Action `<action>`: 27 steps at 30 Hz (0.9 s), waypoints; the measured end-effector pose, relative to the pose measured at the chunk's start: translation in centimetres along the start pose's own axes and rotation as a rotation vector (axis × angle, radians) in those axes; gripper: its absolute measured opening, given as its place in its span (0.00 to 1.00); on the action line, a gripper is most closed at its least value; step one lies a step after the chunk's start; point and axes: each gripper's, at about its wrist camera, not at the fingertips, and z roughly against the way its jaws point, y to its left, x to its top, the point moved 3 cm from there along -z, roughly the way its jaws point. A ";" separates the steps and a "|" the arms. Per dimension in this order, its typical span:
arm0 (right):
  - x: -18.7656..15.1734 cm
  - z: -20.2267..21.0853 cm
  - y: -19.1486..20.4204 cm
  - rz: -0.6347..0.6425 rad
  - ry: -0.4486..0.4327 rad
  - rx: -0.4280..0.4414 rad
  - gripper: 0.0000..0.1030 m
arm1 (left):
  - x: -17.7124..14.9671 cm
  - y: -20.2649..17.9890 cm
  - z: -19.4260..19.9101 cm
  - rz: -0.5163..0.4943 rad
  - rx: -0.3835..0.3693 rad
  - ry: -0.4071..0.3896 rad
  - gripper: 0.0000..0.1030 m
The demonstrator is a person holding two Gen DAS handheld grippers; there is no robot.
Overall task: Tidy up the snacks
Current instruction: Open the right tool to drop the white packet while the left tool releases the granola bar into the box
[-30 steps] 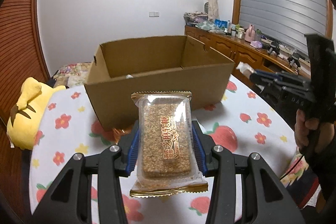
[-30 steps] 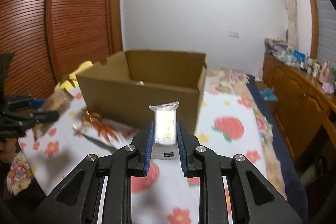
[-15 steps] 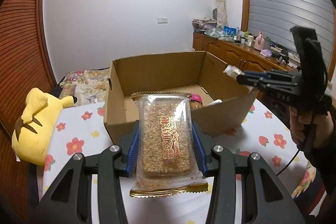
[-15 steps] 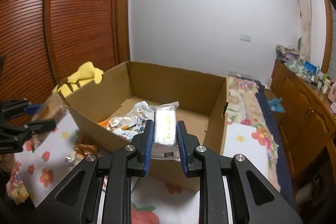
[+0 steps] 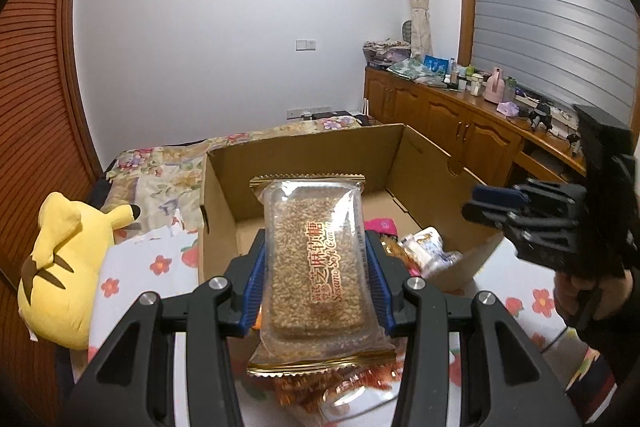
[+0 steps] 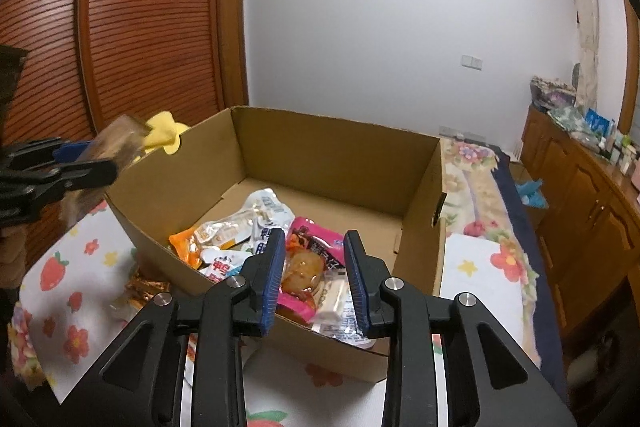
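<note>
My left gripper (image 5: 316,267) is shut on a clear-wrapped sesame candy bar (image 5: 316,263) and holds it over the near left corner of the open cardboard box (image 5: 304,155). My right gripper (image 6: 314,267) is open and empty above the box's near edge (image 6: 340,343). A white wrapped snack (image 6: 334,297) lies in the box just below it, on a pink packet (image 6: 308,267) among several other snack packets (image 6: 240,223). The right gripper also shows in the left wrist view (image 5: 520,211), and the left gripper with its bar in the right wrist view (image 6: 80,163).
The box stands on a table with a strawberry-and-flower cloth (image 6: 72,291). Orange-gold wrapped snacks (image 5: 332,387) lie on the cloth in front of the box. A yellow plush toy (image 5: 60,267) sits at the left. A bed (image 6: 476,183) and wooden cabinets (image 5: 460,131) stand behind.
My right gripper opened over the box and the white wrapped snack it held now lies inside. Both grippers have risen and moved forward over the box. The left still holds the sesame bar.
</note>
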 end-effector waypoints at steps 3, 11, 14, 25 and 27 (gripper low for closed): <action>0.1 0.2 0.0 -0.003 -0.008 0.003 0.32 | 0.6 0.4 -1.5 0.001 0.011 0.017 0.43; 0.3 0.7 0.0 0.009 -0.023 0.005 0.37 | 1.4 0.8 -5.0 -0.005 0.041 0.067 0.43; 0.1 0.6 -0.1 0.008 -0.021 0.007 0.38 | 1.4 0.7 -6.1 -0.008 0.040 0.086 0.44; -0.3 0.4 -0.6 0.001 -0.009 0.008 0.39 | 0.9 0.0 -7.9 0.000 0.036 0.126 0.48; -0.3 0.4 -0.6 0.002 -0.008 0.006 0.39 | 0.8 0.0 -7.8 -0.001 0.044 0.123 0.51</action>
